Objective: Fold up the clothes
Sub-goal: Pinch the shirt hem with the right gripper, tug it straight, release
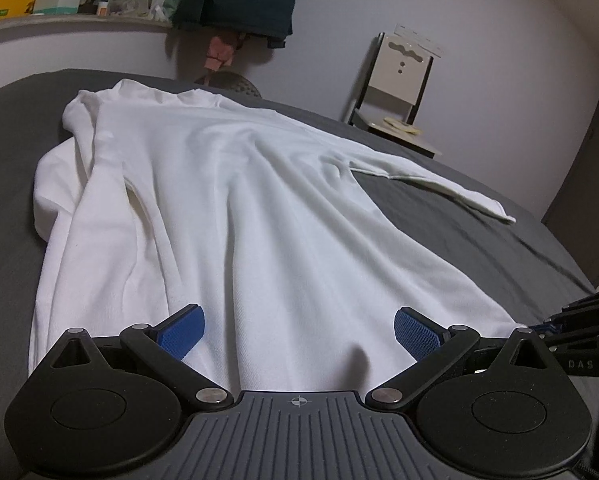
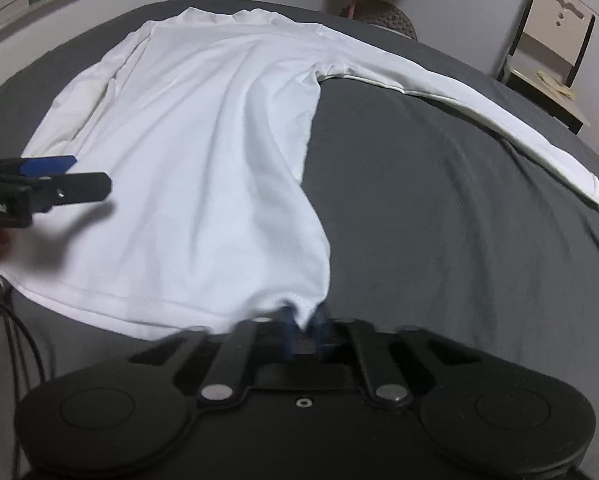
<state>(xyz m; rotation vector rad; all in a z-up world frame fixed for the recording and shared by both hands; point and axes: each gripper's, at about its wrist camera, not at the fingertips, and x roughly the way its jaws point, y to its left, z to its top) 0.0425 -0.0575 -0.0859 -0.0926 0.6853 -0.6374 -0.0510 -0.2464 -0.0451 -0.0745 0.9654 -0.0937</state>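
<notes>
Shirt (image 2: 187,152) hem corner — between right gripper (image 2: 303,320) pads

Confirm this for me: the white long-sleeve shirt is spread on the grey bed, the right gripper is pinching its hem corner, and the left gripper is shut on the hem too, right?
Not quite. The left gripper is open: the left wrist view shows its blue pads spread wide over the white long-sleeve shirt. The rest holds: the shirt lies on the grey bed, and the right gripper is pinching its hem corner.
</notes>
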